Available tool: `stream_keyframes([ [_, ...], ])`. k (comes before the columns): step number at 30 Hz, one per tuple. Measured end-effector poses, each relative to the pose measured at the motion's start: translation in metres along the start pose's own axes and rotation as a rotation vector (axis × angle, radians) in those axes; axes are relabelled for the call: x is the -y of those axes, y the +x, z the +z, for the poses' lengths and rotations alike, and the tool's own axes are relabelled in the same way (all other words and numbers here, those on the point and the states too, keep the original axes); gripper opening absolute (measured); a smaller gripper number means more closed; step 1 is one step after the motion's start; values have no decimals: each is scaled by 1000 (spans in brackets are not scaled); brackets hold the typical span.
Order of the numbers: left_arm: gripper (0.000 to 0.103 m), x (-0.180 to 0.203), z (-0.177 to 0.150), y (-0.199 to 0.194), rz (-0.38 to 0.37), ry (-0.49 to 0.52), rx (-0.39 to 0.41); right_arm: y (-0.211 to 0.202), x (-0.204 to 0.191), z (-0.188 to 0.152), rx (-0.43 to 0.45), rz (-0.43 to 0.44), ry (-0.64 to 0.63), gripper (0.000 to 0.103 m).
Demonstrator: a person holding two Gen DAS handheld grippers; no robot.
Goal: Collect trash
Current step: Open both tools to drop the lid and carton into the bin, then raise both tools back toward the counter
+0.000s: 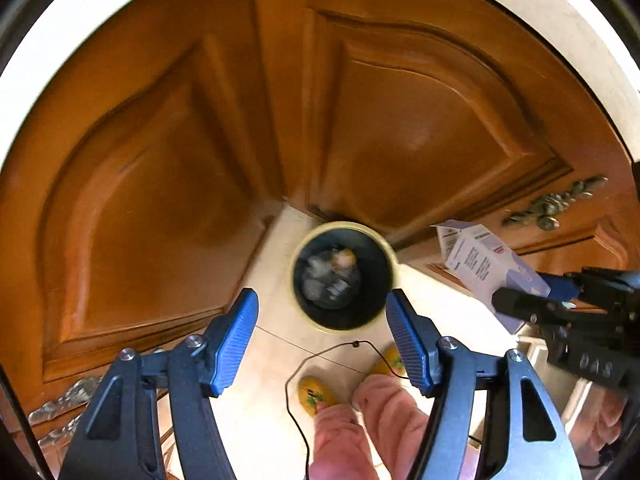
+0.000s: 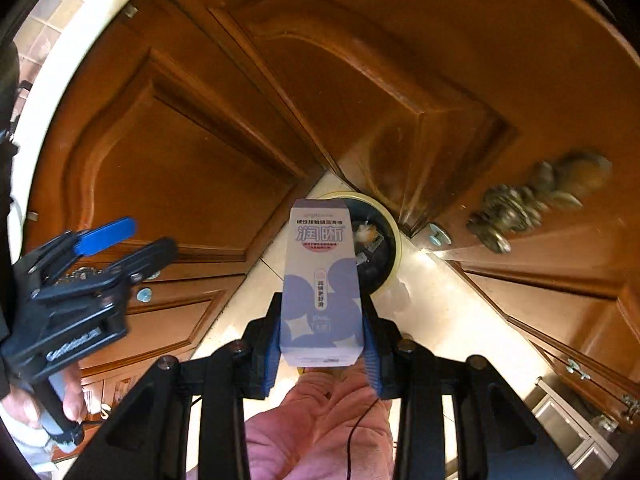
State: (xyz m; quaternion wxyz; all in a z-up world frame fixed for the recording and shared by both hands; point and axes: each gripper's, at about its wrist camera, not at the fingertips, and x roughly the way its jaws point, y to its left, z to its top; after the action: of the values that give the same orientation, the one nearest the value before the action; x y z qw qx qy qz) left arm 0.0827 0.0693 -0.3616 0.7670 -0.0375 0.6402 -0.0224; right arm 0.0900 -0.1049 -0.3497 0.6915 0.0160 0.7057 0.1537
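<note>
The left gripper (image 1: pixel 322 326) hangs wide open and empty, looking down at the bin (image 1: pixel 344 276) on the floor in the cabinet corner. The right gripper (image 2: pixel 322 336) clamps the box (image 2: pixel 320 280) at its lower end, long axis pointing forward over the bin's near rim, seemingly not yet centred; the right gripper is nearer the drop.
</note>
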Motion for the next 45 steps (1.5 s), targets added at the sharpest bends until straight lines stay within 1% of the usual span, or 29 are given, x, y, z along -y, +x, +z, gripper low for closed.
stream_keyframes([
  [2, 65, -9, -6, -3, 1, -25, 4, 8, -4, 6, -15, -4, -8, 35],
  [6, 65, -28, -12, -10, -35, -90, -5, 23, -13, 16, -49, -4, -20, 35],
  [11, 65, -37, -21, -23, -16, -99, 25, 42, -18, 27, -73, -1, 14, 36],
  [16, 65, -45, -27, -35, -32, -129, 28, 39, -19, 23, -37, 8, 64, 54],
  [20, 65, -50, -33, -47, -33, -140, 53, 29, -26, 16, -12, 14, 63, 54],
  [24, 65, -48, -36, -71, -32, -108, 97, 12, -31, 7, 6, 35, 70, 55],
  [28, 65, -34, -37, -100, -52, -40, 133, -23, -37, -7, 57, 52, 64, 55],
  [33, 65, -14, -27, -148, -110, 46, 198, -74, -47, -19, 125, 36, 55, 55],
  [35, 65, -9, -23, -168, -135, 77, 225, -99, -50, -24, 153, 30, 61, 55],
  [38, 65, 2, -13, -201, -169, 128, 285, -140, -54, -29, 207, 24, 60, 55],
  [41, 65, 16, -1, -230, -197, 166, 347, -185, -57, -36, 274, -9, 44, 55],
  [44, 70, 27, 9, -254, -225, 197, 411, -227, -59, -47, 352, -49, 48, 55],
  [45, 74, 32, 13, -264, -230, 208, 435, -235, -58, -49, 371, -64, 57, 55],
])
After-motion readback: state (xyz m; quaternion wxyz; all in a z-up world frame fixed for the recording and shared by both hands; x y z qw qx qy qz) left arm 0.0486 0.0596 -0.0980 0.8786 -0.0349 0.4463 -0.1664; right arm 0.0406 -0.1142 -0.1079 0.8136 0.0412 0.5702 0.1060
